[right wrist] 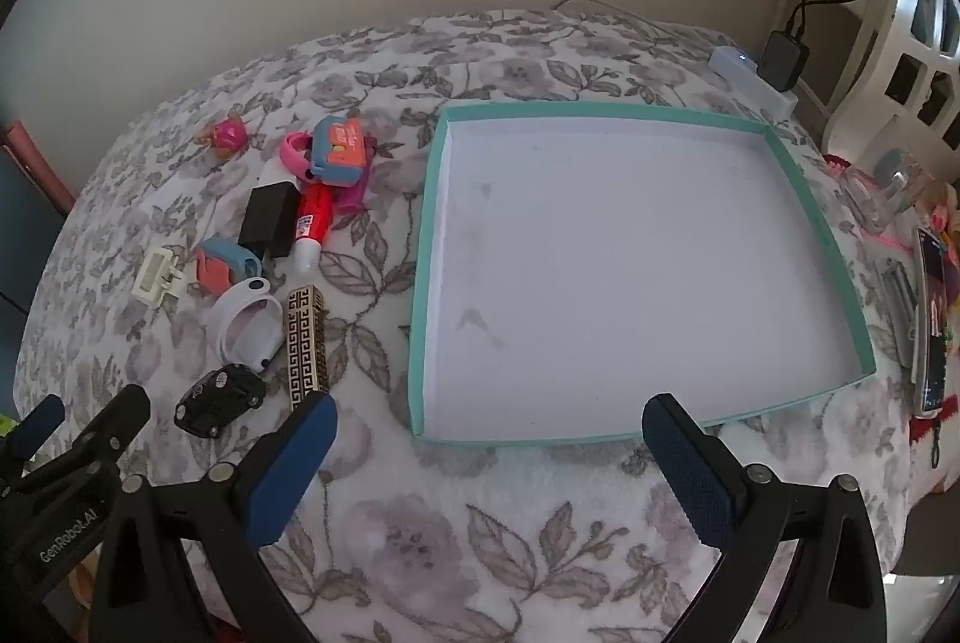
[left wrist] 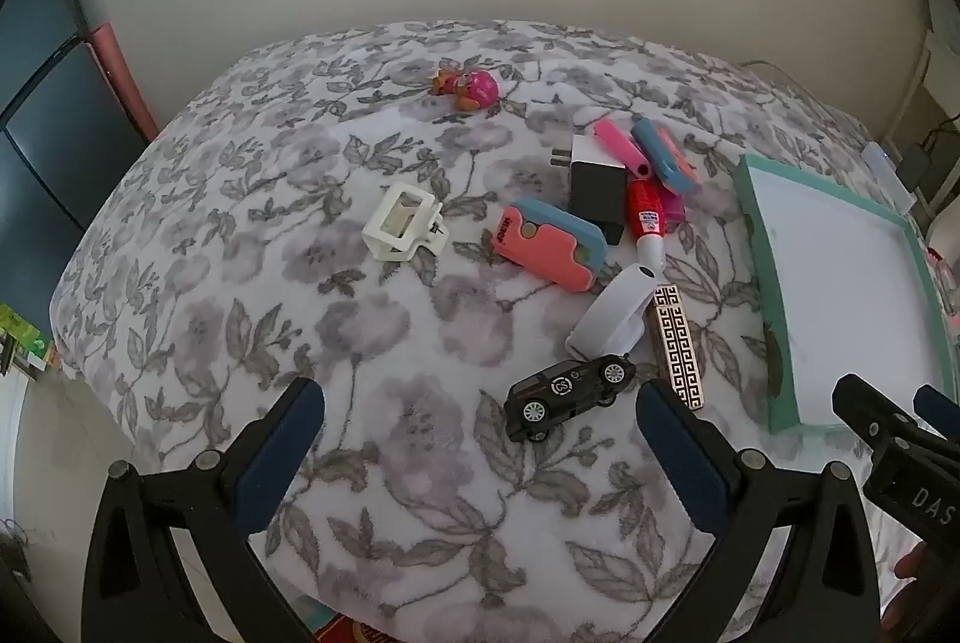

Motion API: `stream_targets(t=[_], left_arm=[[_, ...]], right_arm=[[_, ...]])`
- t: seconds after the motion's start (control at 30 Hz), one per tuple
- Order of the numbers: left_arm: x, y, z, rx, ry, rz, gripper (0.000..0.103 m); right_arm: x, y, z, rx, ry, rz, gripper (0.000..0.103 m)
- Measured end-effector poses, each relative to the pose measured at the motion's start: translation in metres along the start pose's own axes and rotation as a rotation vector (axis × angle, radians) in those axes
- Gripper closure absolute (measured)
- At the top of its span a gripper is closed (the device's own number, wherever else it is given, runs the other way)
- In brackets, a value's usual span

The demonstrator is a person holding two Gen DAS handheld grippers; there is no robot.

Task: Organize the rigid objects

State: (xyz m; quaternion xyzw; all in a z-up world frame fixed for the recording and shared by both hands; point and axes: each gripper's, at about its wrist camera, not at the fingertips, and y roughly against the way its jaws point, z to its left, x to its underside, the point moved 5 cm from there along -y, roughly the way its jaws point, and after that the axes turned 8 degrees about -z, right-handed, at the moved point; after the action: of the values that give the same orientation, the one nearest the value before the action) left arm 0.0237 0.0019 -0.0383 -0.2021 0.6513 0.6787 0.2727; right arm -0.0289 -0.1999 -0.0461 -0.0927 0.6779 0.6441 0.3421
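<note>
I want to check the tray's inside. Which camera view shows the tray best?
The right wrist view: the tray lies almost whole there, its white floor bare, teal rim visible all around. The left wrist view shows it only obliquely at the right edge, its near corner behind the right tool.

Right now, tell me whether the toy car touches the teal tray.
Apart. The right wrist view shows the black toy car separated from the teal tray by the patterned bar and bare blanket.

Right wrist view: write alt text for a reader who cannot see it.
An empty, shallow teal-edged tray lies on a floral blanket, straight ahead of the open right claw. To its left sits a cluster of small things, among them a black toy car, a red tube and a black charger.
</note>
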Motion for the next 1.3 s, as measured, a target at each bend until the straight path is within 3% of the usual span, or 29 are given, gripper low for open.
stream_targets(t=[1.3], left_arm=[[0.002,0.001,-0.015,-0.050,-0.054,-0.009,0.000]], right_arm=[[0.002,0.002,-0.013,-0.009,-0.047,0.013,0.000]])
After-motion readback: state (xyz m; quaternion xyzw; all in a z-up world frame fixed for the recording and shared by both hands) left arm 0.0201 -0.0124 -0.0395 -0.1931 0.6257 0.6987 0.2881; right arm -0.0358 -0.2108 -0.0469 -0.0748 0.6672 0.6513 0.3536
